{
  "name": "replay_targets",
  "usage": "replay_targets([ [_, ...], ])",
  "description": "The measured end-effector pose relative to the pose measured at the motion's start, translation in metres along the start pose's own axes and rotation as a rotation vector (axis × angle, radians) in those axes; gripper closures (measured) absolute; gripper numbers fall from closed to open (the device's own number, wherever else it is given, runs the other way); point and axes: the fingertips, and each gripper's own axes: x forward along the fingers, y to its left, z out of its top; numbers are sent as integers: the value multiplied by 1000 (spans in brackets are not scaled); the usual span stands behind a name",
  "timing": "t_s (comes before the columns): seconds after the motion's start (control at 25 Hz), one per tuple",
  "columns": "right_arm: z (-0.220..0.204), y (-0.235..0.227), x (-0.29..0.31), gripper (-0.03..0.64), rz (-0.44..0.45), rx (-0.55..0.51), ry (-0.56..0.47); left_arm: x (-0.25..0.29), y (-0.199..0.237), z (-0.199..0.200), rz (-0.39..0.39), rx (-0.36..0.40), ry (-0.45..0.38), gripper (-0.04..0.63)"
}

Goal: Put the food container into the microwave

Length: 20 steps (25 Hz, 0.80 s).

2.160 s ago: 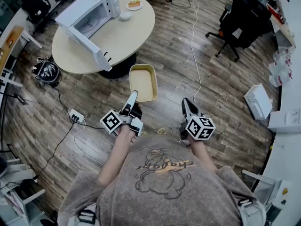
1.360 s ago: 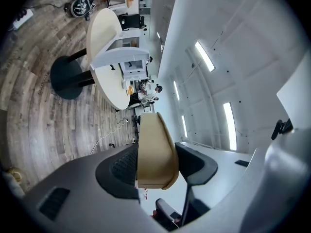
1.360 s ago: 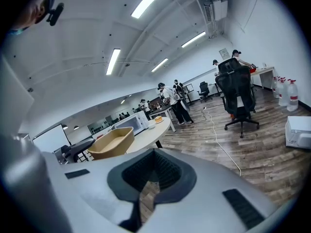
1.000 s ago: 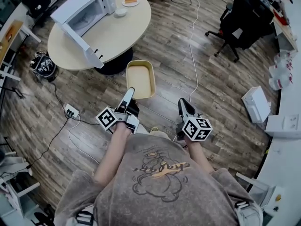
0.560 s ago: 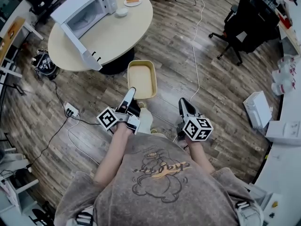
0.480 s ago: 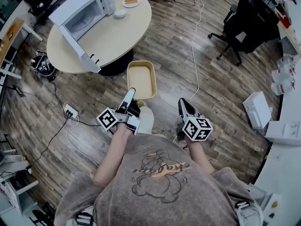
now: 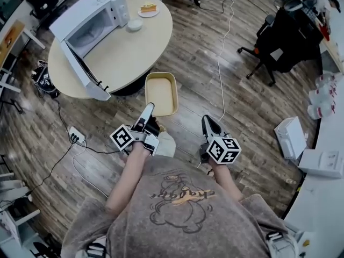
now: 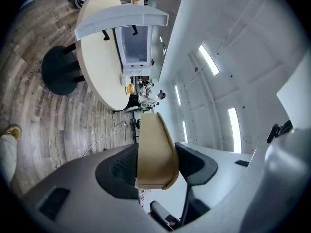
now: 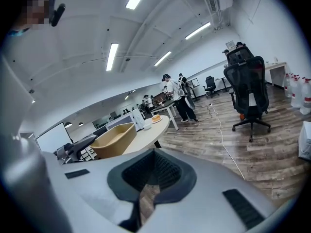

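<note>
The person stands on the wood floor (image 7: 193, 63) a short way from the round table (image 7: 134, 47), with both grippers held out in front. The left gripper (image 7: 149, 107) is clamped on the near short rim of the food container (image 7: 162, 93) — a beige, empty rectangular tub held roughly level in the air, its far end close to the table's edge. The left gripper view shows that rim pinched between the two dark pads. The right gripper (image 7: 206, 119) hangs beside the tub and apart from it, its jaws drawn together to a bare slit with nothing in them. On the table the white microwave (image 7: 91, 18) stands with its door (image 7: 80, 66) swung wide open. Beyond it are a small bowl (image 7: 134, 24) and a plate (image 7: 148, 8) carrying what looks like a slice of cake.
</note>
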Motion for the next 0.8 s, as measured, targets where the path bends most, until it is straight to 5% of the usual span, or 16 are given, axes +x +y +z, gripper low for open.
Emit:
replay_targets([
  [0.8, 91, 8, 179, 617, 68, -26, 22, 119, 27, 118, 15, -23, -21, 350],
])
